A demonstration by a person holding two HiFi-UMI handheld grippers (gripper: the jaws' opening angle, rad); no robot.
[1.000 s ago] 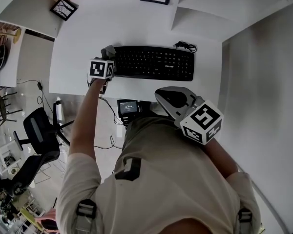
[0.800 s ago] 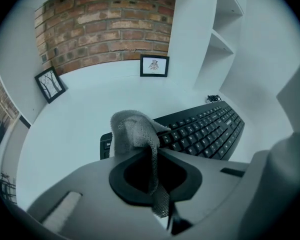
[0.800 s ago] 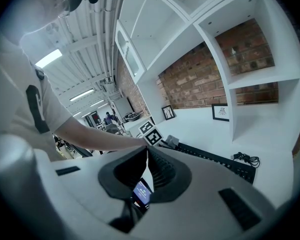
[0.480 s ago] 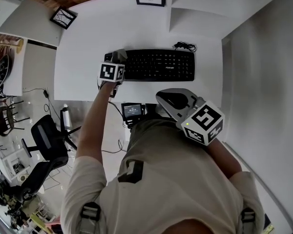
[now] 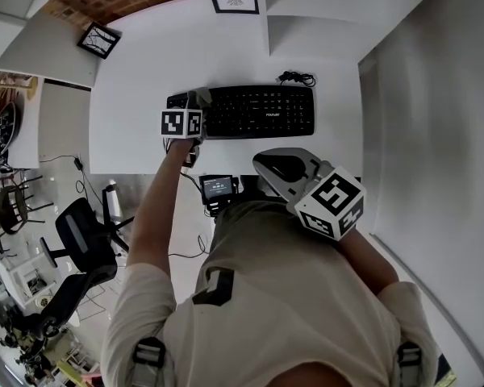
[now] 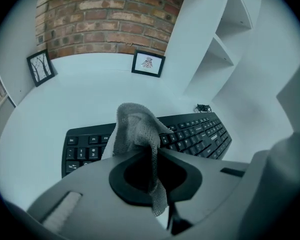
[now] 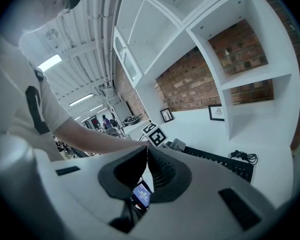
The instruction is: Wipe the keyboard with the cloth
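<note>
- Right gripper [image 7: 147, 150]: jaws closed together, nothing between them.
- Small lit screen [image 7: 140, 194] visible below the jaws.
- A person's arm [image 7: 90, 138] extends across to the left gripper [image 7: 162, 139], whose marker cube faces the camera.
- Grey cloth [image 7: 178, 144] sits at the end of the black keyboard [image 7: 220, 162] nearest that gripper, on the white surface [image 7: 270, 134].
- Coiled cable [image 7: 244, 157] lies just beside the keyboard's far end.
- Two framed pictures [image 7: 216, 112] stand against the brick wall [image 7: 200, 81].
</note>
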